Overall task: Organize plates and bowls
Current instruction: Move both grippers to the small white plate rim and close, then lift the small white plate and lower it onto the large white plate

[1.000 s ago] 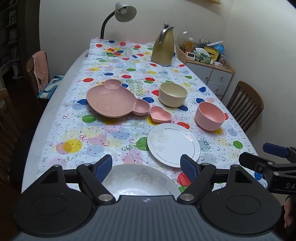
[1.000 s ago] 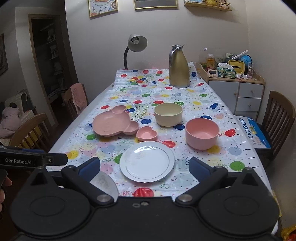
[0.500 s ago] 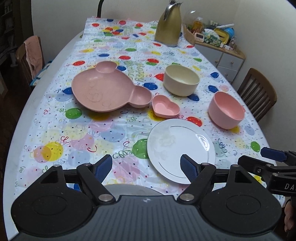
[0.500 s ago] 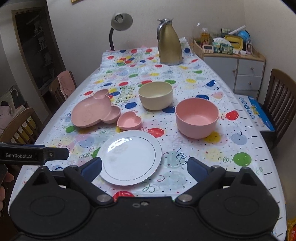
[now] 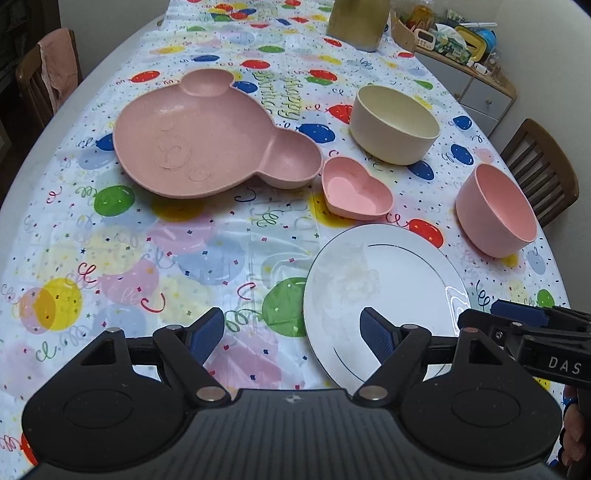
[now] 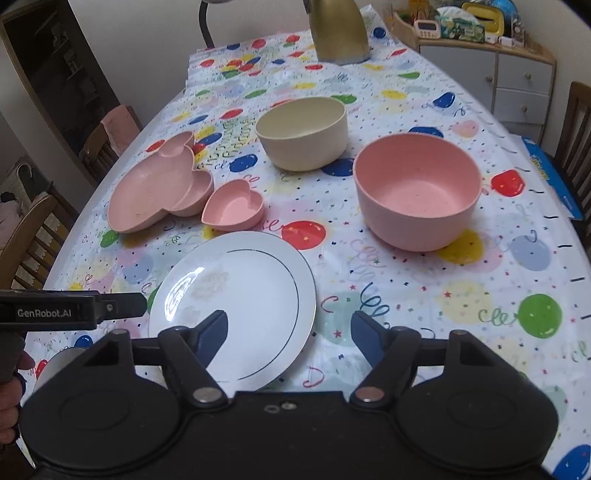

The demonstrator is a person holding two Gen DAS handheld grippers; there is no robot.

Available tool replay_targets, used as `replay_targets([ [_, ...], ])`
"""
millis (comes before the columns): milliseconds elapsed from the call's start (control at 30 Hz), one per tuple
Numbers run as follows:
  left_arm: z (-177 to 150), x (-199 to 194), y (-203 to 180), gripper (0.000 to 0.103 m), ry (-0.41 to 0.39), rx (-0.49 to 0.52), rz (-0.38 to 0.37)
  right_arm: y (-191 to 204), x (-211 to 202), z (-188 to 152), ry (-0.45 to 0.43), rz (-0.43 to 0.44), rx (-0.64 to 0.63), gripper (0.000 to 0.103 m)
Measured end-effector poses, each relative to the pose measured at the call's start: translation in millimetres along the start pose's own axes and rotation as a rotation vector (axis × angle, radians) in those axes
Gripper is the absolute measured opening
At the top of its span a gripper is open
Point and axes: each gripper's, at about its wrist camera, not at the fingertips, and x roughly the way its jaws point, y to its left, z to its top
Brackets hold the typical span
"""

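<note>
In the left wrist view, the left claw [image 5: 291, 334] is seen held above the desk [image 5: 22, 184] with its two blue-padded fingers spread wide and nothing gripped between them. A balloon-print tablecloth [image 5: 184, 251] is spread over the desk. A white plate [image 5: 380, 291] lies just ahead, partly covered by the claw's right finger. A pink bear-shaped divided plate [image 5: 207, 140] is set farther off to the left, and a pink heart-shaped bowl [image 5: 356, 188] is placed just beside its near ear compartment. A cream bowl [image 5: 393, 125] stands beyond the heart bowl, and a pink bowl [image 5: 495, 210] stands at the right, near the plate. The right claw [image 5: 517, 314] is glimpsed at the right edge.

In the right wrist view, the right claw [image 6: 288, 334] is likewise shown with its fingers parted and empty. The white plate [image 6: 236, 295] lies under its left finger. The pink bowl [image 6: 417, 192] stands ahead to the right, the cream bowl [image 6: 301, 133] behind it, and the heart-shaped bowl [image 6: 232, 208] beside the bear-shaped plate [image 6: 159, 184] at the left. A gold jug [image 6: 338, 31] is seen at the far end of the desk [image 6: 461, 110].
</note>
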Motion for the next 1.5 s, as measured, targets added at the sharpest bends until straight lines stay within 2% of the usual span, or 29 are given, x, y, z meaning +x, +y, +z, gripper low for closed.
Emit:
replay_targets([
  [133, 0, 9, 1, 0.080, 0.012, 0.003, -0.021, -6, 15, 5, 0.036, 0.023, 0.015, 0.055],
  [367, 6, 22, 8, 0.078, 0.039, -0.042, -0.042, -15, 28, 10, 0.075, 0.062, 0.041, 0.041],
  [433, 8, 25, 13, 0.066, 0.049, -0.069, -0.064, -19, 31, 11, 0.084, 0.072, 0.057, 0.039],
  [467, 9, 25, 15, 0.065, 0.045, -0.077, -0.068, -20, 32, 11, 0.087, 0.078, 0.063, 0.036],
  [633, 15, 26, 21, 0.042, 0.060, -0.113, -0.137, -30, 35, 13, 0.100, 0.102, 0.111, 0.027],
  [733, 16, 28, 23, 0.034, 0.076, -0.124, -0.177, -35, 37, 15, 0.109, 0.119, 0.135, 0.022],
  [967, 14, 33, 31, 0.024, 0.102, -0.157, -0.229, -43, 39, 16, 0.123, 0.145, 0.178, 0.012],
  [1033, 13, 35, 33, 0.015, 0.114, -0.167, -0.248, -45, 40, 15, 0.125, 0.150, 0.192, 0.010],
  [1500, 3, 23, 39, 0.015, 0.106, -0.184, -0.260, -43, 35, 12, 0.123, 0.166, 0.207, 0.007],
])
